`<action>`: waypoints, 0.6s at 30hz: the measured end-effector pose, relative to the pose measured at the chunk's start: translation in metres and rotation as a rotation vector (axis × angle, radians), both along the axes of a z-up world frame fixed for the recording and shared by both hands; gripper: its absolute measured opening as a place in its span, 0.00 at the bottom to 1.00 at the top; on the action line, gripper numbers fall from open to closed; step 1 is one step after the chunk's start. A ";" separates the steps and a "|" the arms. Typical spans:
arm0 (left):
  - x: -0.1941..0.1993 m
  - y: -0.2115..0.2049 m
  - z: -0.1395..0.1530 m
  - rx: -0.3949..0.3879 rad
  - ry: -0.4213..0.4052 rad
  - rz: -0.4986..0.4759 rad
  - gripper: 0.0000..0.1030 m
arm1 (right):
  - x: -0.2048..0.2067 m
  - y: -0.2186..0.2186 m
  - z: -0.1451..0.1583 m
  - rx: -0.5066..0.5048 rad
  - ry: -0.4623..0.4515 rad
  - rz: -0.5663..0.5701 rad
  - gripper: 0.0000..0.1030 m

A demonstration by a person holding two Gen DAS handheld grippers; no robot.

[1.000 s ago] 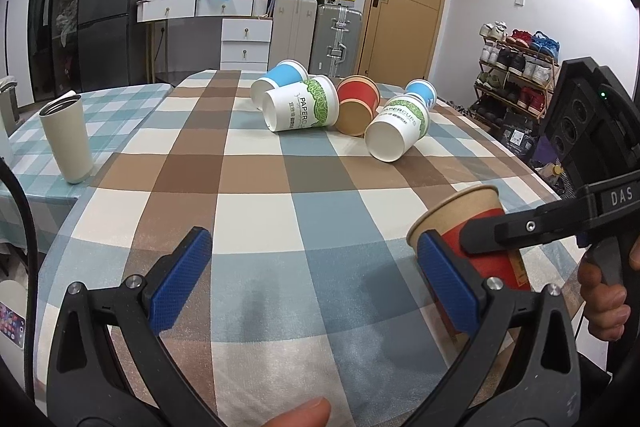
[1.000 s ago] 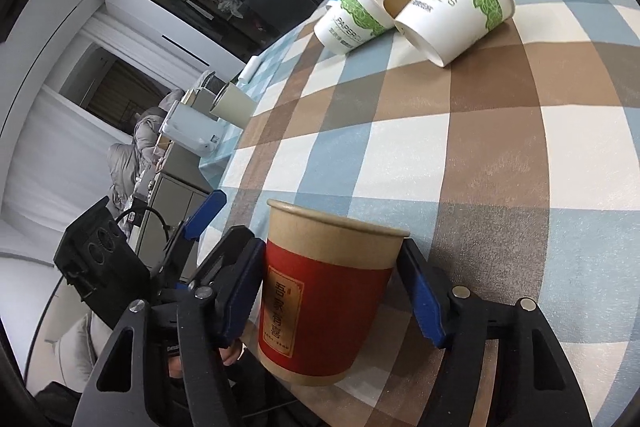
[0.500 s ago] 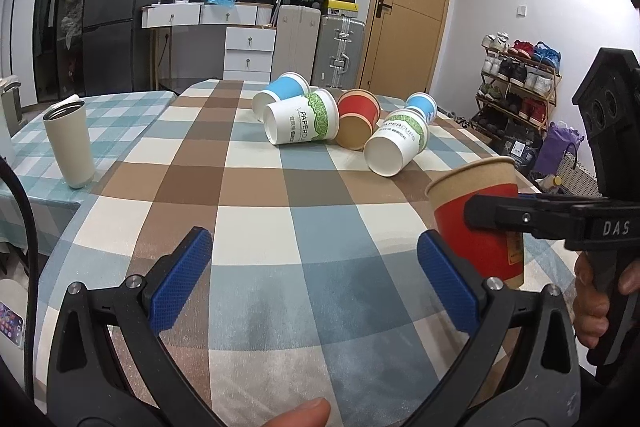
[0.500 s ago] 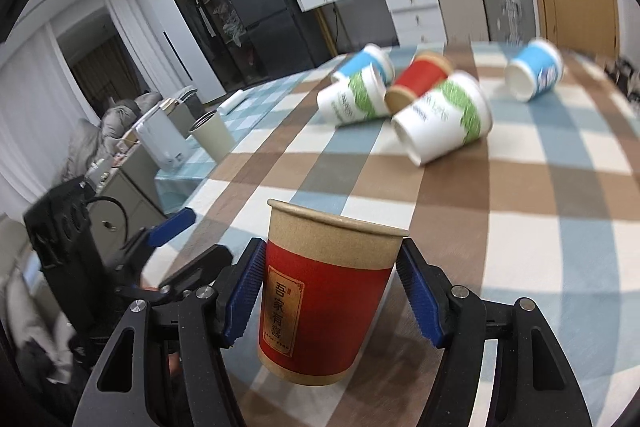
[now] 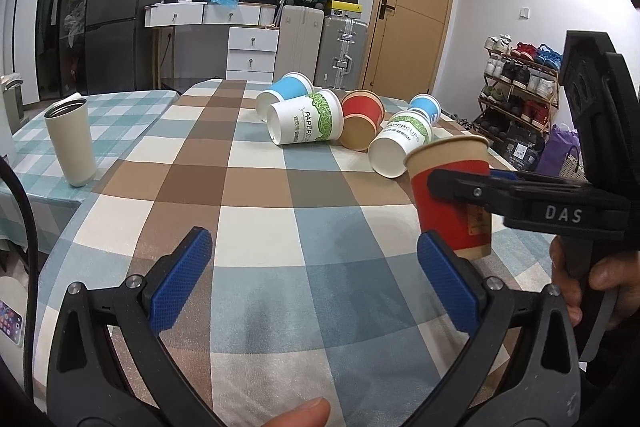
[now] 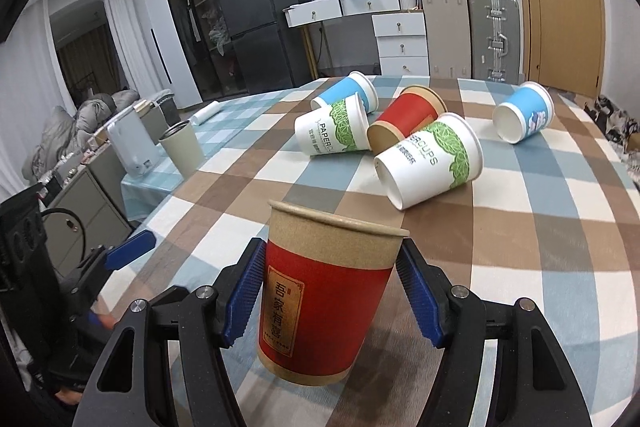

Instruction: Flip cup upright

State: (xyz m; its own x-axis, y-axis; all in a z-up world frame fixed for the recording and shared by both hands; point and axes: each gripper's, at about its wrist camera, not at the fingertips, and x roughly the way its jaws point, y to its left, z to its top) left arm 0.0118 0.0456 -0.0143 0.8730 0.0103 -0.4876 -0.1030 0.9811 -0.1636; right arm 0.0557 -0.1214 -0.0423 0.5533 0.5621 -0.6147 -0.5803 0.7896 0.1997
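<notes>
The right gripper is clamped on the red cup, mouth up, just above the checked tablecloth; the left gripper hangs spread and empty. Letting go before the base seats flat could tip it. Five cups lie toppled toward 12 o'clock

Matt kraft-paper cup; ribbed blue plastic fingers; woven checked tablecloth

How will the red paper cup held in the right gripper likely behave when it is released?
The red cup looks like thin paper, so probably light and easily crushed by the right gripper. Held mouth-up, nearly upright, it should stand on the checked tablecloth, though a nudge may tip it.
</notes>
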 end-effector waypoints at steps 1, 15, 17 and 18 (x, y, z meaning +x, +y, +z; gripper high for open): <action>0.000 0.000 0.000 -0.001 0.000 0.000 1.00 | 0.002 0.002 0.000 -0.009 -0.007 -0.004 0.66; 0.001 0.001 -0.001 0.000 0.002 -0.001 1.00 | 0.005 0.015 -0.005 -0.069 -0.052 -0.003 0.65; 0.001 0.001 -0.001 0.000 0.003 0.000 1.00 | 0.000 0.013 -0.005 -0.067 -0.062 0.006 0.65; 0.001 0.001 -0.001 0.000 0.004 -0.001 1.00 | -0.003 0.011 -0.004 -0.065 -0.064 0.012 0.65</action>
